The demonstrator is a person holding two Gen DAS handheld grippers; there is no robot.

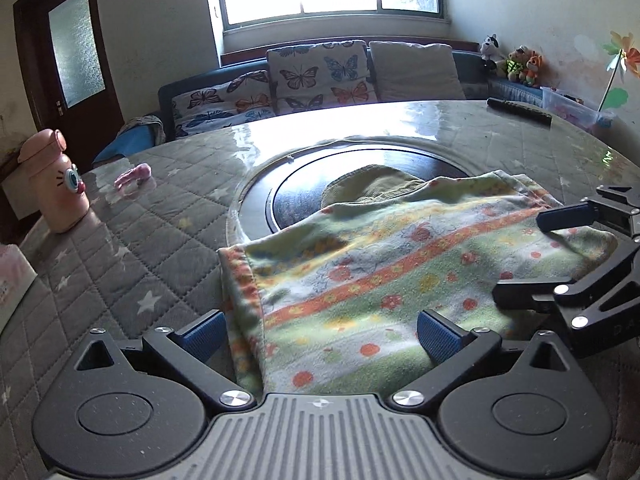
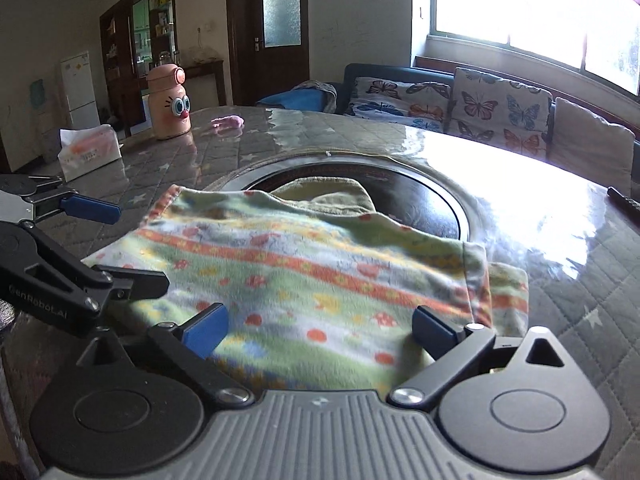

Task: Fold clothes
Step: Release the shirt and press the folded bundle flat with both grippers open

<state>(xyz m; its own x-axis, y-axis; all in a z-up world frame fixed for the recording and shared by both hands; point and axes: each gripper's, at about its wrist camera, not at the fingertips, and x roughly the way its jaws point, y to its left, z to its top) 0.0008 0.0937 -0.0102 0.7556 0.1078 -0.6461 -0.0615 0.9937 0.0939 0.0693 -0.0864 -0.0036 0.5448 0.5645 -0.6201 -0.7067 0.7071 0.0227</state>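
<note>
A: What's the biggest thing here?

B: The round desk [image 1: 168, 216] covered in grey quilted star-print cloth under a glossy clear sheet, with a dark circular turntable [image 1: 400, 164] sunk in its middle. Behind it stands a blue sofa with butterfly cushions [image 1: 316, 72].

A: And the clothing?

B: A soft fleecy garment, green with orange flowered stripes [image 1: 360, 264], lies flat on the near side of the desk, its far edge reaching over the turntable. A plain olive piece [image 1: 372, 184] shows just past that edge; I cannot tell whether it is a collar or a separate item.

A: Where are the claws?

B: Both hover low at the near hem. The left claw [image 1: 320, 332] is spread wide, straddling the garment's left folded edge, pinching nothing. The right claw [image 2: 320, 328] is likewise spread over the fabric near the right side, with nothing between its blue pads [image 2: 208, 330].

A: How will it handle?

B: I'd judge it light, limp and a little grippy against itself, yet likely to slide on the glossy sheet. Pinching a single corner would let the rest sag, so take hold at both near hem corners and lift evenly.

A: Anything smaller?

B: A pink cartoon-faced bottle [image 1: 56, 184], a tissue pack [image 2: 90, 152] and a small pink scrap [image 1: 134, 174], well apart from the garment.
</note>
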